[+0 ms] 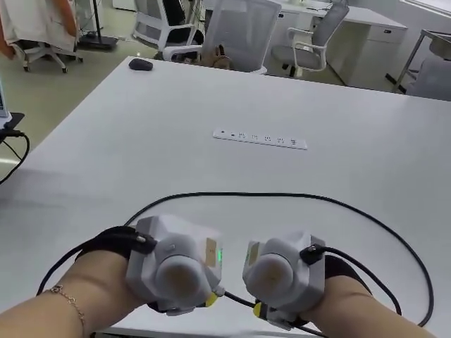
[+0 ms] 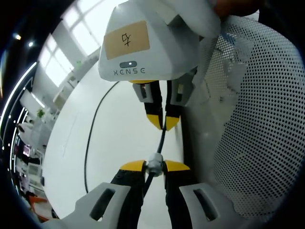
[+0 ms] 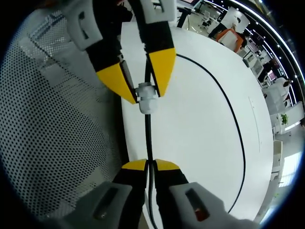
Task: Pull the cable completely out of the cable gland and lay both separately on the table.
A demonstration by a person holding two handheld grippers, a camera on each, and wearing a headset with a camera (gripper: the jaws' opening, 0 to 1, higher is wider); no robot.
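the left gripper (image 2: 155,166) and right gripper (image 3: 148,165) are held close together, tips facing each other, at the near edge of the counter (image 1: 211,98), one in each of the person's hands. the left jaws are clamped on the white cable gland (image 3: 145,99), yellow tips pressed to either side of it. the right jaws are closed together on the black cable (image 1: 296,196), near where it leaves the gland. the cable still runs through the gland, a short straight stretch joining the two grippers. the rest of the cable sweeps in a wide loop over the counter, out toward its middle and round toward the right edge. a white power strip (image 1: 261,139) lies flat past the loop, and a dark mouse (image 1: 141,64) sits by the far left corner.
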